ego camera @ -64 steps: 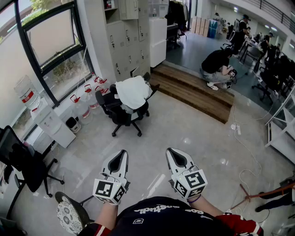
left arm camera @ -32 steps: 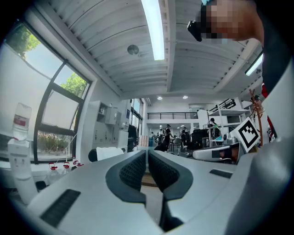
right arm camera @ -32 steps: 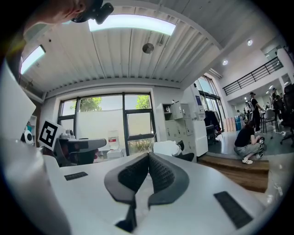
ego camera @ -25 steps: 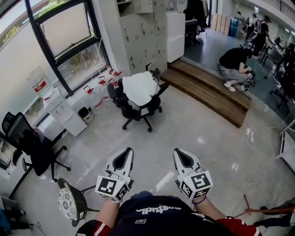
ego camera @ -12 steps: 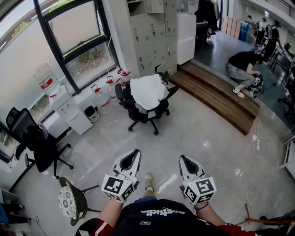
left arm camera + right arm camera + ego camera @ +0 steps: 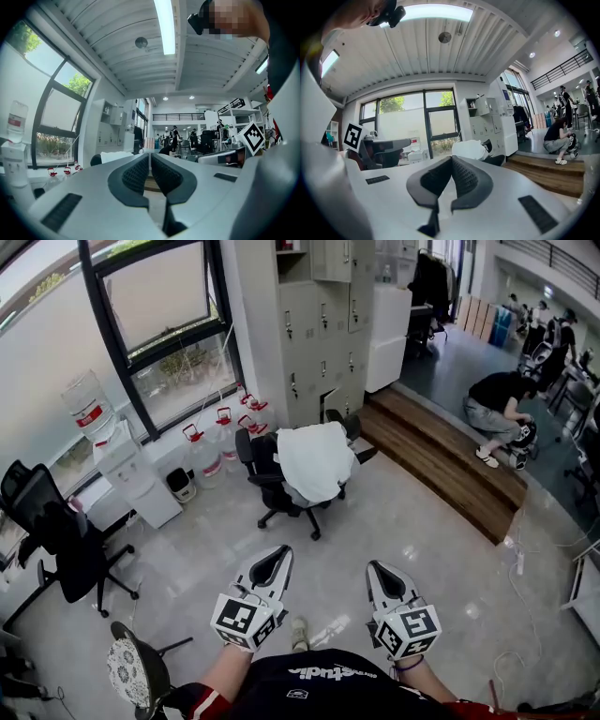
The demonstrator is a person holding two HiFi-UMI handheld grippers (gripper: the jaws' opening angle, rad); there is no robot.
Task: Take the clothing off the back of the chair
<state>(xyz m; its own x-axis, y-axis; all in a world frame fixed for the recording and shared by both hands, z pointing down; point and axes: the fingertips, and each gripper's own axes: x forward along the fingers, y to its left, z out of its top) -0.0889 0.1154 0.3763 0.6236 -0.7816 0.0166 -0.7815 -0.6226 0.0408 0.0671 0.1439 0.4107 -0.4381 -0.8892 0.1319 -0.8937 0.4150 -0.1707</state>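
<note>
A white piece of clothing (image 6: 316, 460) hangs over the back of a black office chair (image 6: 262, 457) in the middle of the room, in front of grey lockers. It also shows small in the left gripper view as the clothing (image 6: 115, 157) and in the right gripper view as the clothing (image 6: 469, 149). My left gripper (image 6: 275, 556) and right gripper (image 6: 380, 570) are held side by side at the bottom, well short of the chair and pointing towards it. Both are shut with nothing in them: the left gripper (image 6: 150, 157) and right gripper (image 6: 451, 159) have their pads closed together.
Water bottles (image 6: 217, 432) and a dispenser (image 6: 131, 474) stand under the window. Another black chair (image 6: 61, 540) and a round stool (image 6: 131, 673) are at the left. A wooden step (image 6: 450, 465) runs at the right, with a crouching person (image 6: 497, 399) beyond it.
The chair with the clothing has come closer and lower in the head view as both grippers moved forward towards it. Both grippers stayed shut.
</note>
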